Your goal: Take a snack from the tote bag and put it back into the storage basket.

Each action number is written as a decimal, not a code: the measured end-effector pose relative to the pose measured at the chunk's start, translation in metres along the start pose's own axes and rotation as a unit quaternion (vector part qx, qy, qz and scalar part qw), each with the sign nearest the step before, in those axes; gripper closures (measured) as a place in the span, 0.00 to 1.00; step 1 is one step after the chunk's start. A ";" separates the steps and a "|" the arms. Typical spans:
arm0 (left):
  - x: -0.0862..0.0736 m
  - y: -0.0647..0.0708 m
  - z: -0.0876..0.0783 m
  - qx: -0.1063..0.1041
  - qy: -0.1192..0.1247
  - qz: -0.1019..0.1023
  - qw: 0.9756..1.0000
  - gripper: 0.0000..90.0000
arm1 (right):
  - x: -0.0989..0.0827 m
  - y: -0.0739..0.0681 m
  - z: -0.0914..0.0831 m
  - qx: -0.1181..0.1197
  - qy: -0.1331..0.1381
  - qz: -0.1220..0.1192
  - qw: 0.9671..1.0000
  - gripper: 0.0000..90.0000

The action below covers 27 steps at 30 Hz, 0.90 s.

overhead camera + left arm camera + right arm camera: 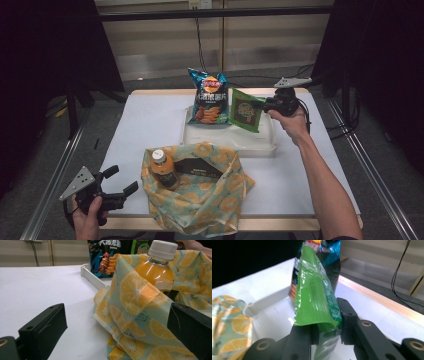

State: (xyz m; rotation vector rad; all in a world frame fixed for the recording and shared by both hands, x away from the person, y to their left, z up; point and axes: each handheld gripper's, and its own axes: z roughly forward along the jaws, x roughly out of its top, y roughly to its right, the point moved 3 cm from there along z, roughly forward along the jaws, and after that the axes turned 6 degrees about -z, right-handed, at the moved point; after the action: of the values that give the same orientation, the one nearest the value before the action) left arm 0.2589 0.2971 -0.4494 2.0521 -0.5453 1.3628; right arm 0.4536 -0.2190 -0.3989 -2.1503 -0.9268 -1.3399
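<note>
My right gripper (265,104) is shut on the edge of a green snack bag (245,110), which it holds upright over the white tray (230,142); its jaws pinch the green snack bag (317,302) near the crimped end. A blue chips bag (208,97) stands in the tray beside it. A lemon-print cloth bag (200,192) at the table's front holds an orange drink bottle (163,168) and a dark box (197,167). My left gripper (121,181) stands open to the left of the cloth bag, and the lemon-print cloth bag (140,312) lies between and beyond its jaws.
The white table sheet (145,120) is bare on the left. The table's wooden edge (150,92) runs along the back. Dark curtains (45,75) and frame rails (55,170) flank the table, and cables (200,45) hang behind it.
</note>
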 end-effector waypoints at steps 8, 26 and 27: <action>-0.001 0.000 0.001 -0.002 -0.002 -0.001 1.000 0.02 | -0.009 0.006 0.012 -0.008 -0.011 0.007 1.000 0.82; -0.001 -0.001 0.003 0.000 -0.006 0.000 1.000 0.02 | -0.027 0.032 0.025 -0.045 -0.036 0.019 0.998 0.81; -0.001 -0.001 0.003 0.001 -0.006 0.000 1.000 0.02 | -0.028 0.033 0.026 -0.046 -0.035 0.018 0.998 0.81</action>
State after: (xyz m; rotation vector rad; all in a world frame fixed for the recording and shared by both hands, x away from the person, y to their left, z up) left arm 0.2611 0.2960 -0.4516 2.0623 -0.5499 1.3520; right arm 0.4853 -0.2324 -0.4363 -2.2858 -0.8633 -1.3218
